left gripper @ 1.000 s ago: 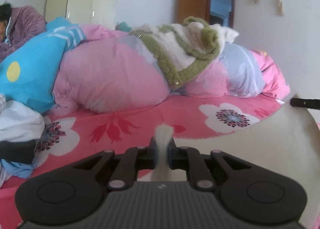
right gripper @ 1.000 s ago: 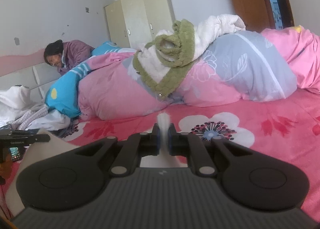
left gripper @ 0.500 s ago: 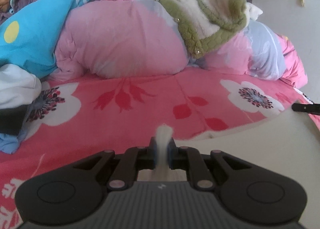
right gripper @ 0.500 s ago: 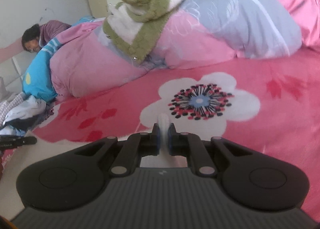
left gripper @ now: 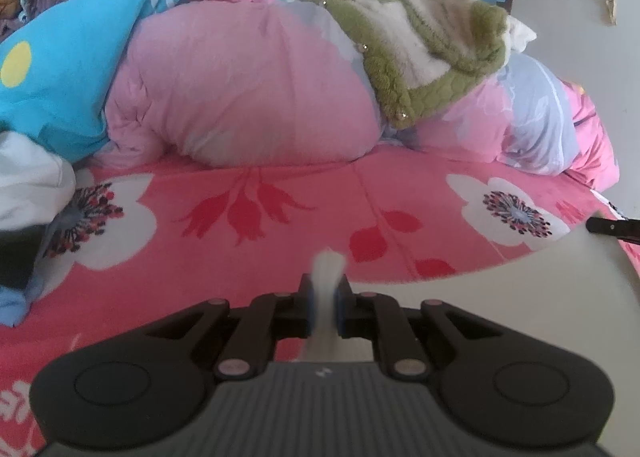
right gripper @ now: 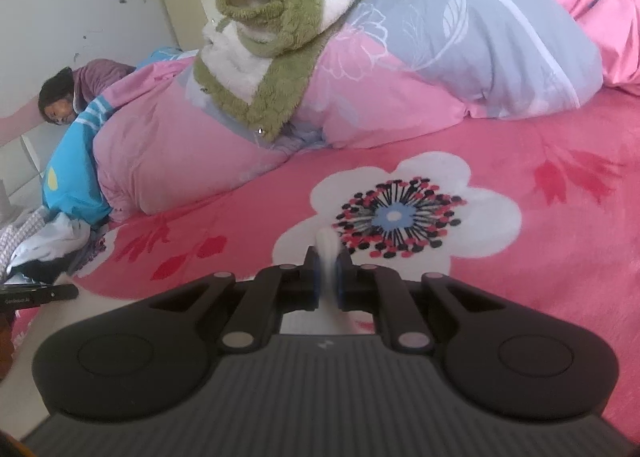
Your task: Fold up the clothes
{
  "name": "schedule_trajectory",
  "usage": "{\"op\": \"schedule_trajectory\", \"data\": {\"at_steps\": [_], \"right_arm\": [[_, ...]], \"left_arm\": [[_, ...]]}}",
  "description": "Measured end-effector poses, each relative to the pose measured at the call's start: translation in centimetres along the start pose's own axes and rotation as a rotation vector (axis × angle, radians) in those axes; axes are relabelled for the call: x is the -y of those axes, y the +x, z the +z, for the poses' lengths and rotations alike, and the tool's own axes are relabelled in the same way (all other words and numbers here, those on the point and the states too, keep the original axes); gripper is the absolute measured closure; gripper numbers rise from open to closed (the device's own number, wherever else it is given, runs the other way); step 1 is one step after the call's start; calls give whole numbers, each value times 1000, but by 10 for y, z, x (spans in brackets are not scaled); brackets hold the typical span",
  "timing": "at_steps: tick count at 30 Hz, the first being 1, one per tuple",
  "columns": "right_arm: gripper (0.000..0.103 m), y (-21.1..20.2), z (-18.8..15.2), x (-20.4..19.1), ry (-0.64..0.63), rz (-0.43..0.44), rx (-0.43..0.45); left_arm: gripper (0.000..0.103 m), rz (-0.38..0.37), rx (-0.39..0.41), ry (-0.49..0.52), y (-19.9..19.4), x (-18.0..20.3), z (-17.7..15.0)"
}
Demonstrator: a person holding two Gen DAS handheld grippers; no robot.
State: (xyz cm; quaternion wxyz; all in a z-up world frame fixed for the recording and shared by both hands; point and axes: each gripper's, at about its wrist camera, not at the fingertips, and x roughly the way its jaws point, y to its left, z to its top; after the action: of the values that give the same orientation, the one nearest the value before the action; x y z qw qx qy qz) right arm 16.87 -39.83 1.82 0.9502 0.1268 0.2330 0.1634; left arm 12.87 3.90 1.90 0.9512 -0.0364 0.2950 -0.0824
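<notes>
The left gripper [left gripper: 324, 307] is clamped on a pinch of the cream cloth [left gripper: 520, 297], which spreads toward 3 o'clock over the pink sheet [left gripper: 280, 249]. The right gripper [right gripper: 327, 287] is likewise clamped on a white tuft of it, the cloth trailing toward 8 o'clock. A quilt [left gripper: 248, 85] lies at 12 o'clock.
</notes>
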Motion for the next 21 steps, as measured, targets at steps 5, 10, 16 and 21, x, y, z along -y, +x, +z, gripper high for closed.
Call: {"op": "schedule_trajectory", "data": {"at_steps": [5,10,16,21], "right_arm": [[97,7,-4,7,24,-11,-25],[97,14,-8,14,50,-9,-53],[95,24,-11,21,95,-22,-121],[80,16,-9,31,168,-50,-109]], "left_arm": [[91,5,-55,-13,14,-1,-2],[83,15,-121,-52,27,-11,-9],[33,43,-114,-188,20,-35,-12],[27,31,-83,-313,-6,-57,-11]]}}
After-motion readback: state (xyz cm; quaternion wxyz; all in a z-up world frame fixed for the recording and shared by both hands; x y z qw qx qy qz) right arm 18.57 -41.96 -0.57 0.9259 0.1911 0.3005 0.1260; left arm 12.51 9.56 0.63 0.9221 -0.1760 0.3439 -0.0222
